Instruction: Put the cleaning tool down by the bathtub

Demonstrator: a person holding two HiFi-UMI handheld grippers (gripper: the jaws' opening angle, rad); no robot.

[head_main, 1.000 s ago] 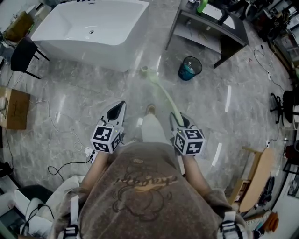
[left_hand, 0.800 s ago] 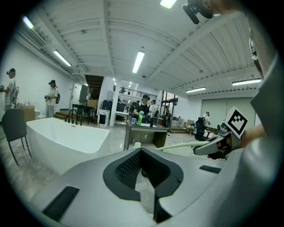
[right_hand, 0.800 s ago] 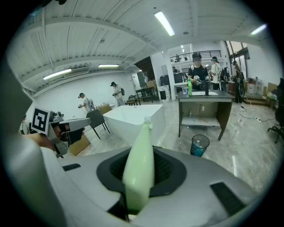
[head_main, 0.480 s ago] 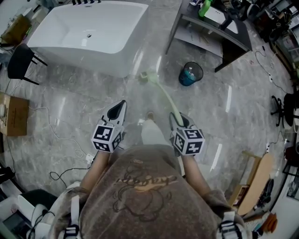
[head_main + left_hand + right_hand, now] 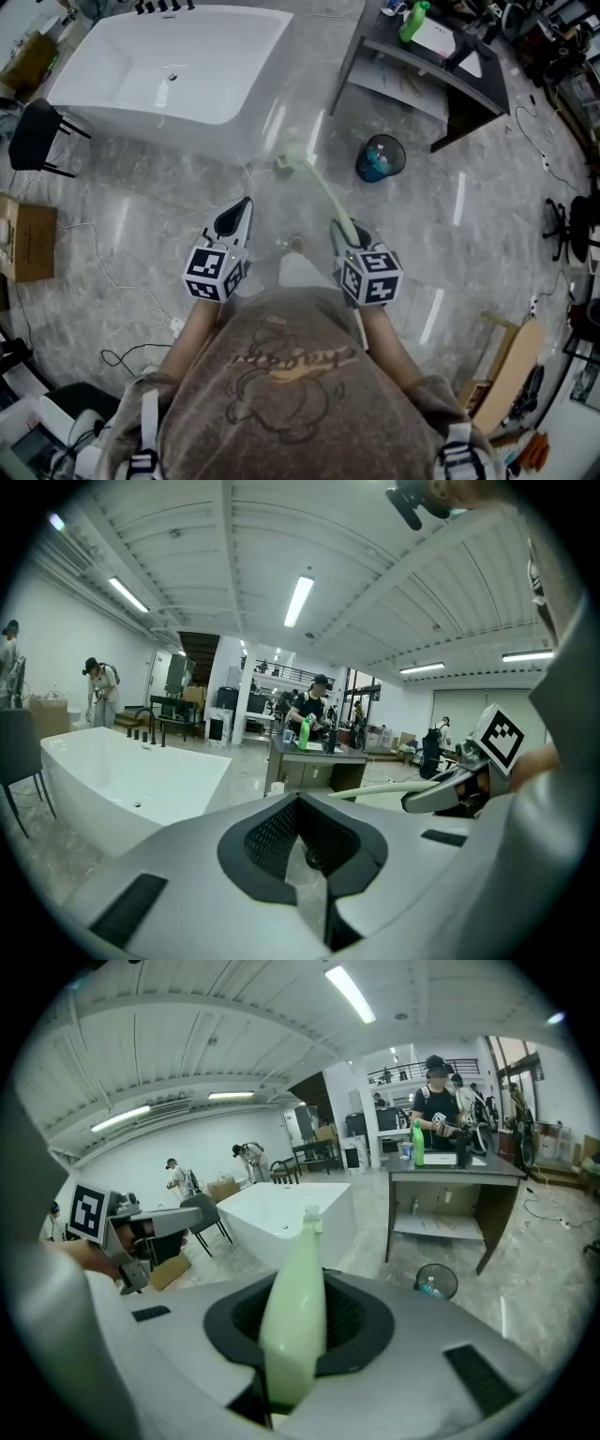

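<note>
Glossy grey stone floor (image 5: 141,225) all round, streaked with reflected light. At far left, black chair (image 5: 37,136), with brown cardboard box (image 5: 28,239) nearer the person and thin white cable (image 5: 108,272) trailing beside the box. Beyond the chair, white freestanding bathtub (image 5: 169,66), dark taps (image 5: 155,7) on its far rim. Nearer the middle, left gripper (image 5: 241,210), marker cube toward the person, pointing forward over bare floor; jaws drawn together at the tips, gripping nothing. Just right of it, pale green cleaning tool (image 5: 323,197): long slim handle clamped between the jaws of the right gripper (image 5: 339,232), slanting forward and leftward, small pale head (image 5: 284,162) close to the bathtub's near right corner. Cannot tell whether touching floor or tub wall. From the right gripper view, handle filling the gap between the jaws and running straight out toward the tub. Further right, round dark bin (image 5: 380,157) with something blue inside, standing on the floor in front of dark surface (image 5: 436,66) with lower shelf; green bottle (image 5: 413,21) upright on top. At far right, black office chair (image 5: 562,216) and pale wooden board (image 5: 516,361).
</note>
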